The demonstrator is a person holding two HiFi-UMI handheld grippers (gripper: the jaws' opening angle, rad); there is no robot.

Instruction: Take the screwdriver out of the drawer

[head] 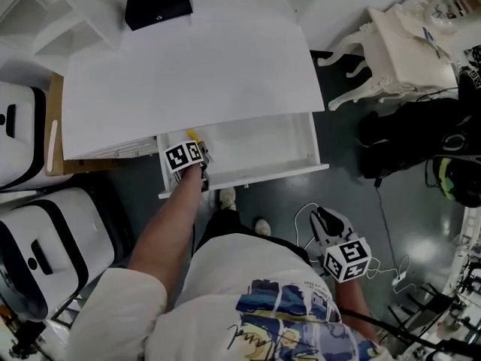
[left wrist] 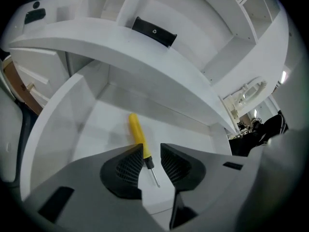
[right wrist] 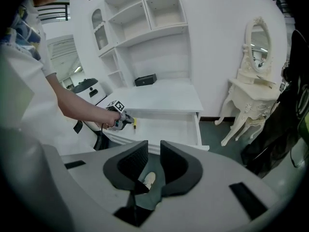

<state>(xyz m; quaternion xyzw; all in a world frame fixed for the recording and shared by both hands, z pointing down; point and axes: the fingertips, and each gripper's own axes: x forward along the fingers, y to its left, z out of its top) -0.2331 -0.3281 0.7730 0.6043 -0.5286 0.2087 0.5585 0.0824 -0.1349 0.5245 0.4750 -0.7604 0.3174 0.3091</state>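
A screwdriver (head: 192, 134) with a yellow handle (left wrist: 136, 128) and a thin metal tip lies on the floor of the open white drawer (head: 255, 176), near its left side. My left gripper (head: 199, 147) hangs just above it, open. In the left gripper view the black collar and shaft show in the narrow gap of the left gripper (left wrist: 152, 151); the pads do not touch it. The right gripper view shows the left gripper (right wrist: 124, 120) at the drawer (right wrist: 195, 129) beside the screwdriver (right wrist: 134, 123). My right gripper (head: 324, 218) (right wrist: 154, 151) stays low over the floor, open and empty.
A black box (head: 158, 4) (left wrist: 154, 32) sits at the back of the white desk top (head: 195, 66). An ornate white dressing table (head: 406, 43) (right wrist: 256, 86) and a black bag (head: 409, 138) stand to the right. White cabinets (head: 30, 232) are at left. Cables (head: 391, 271) lie on the floor.
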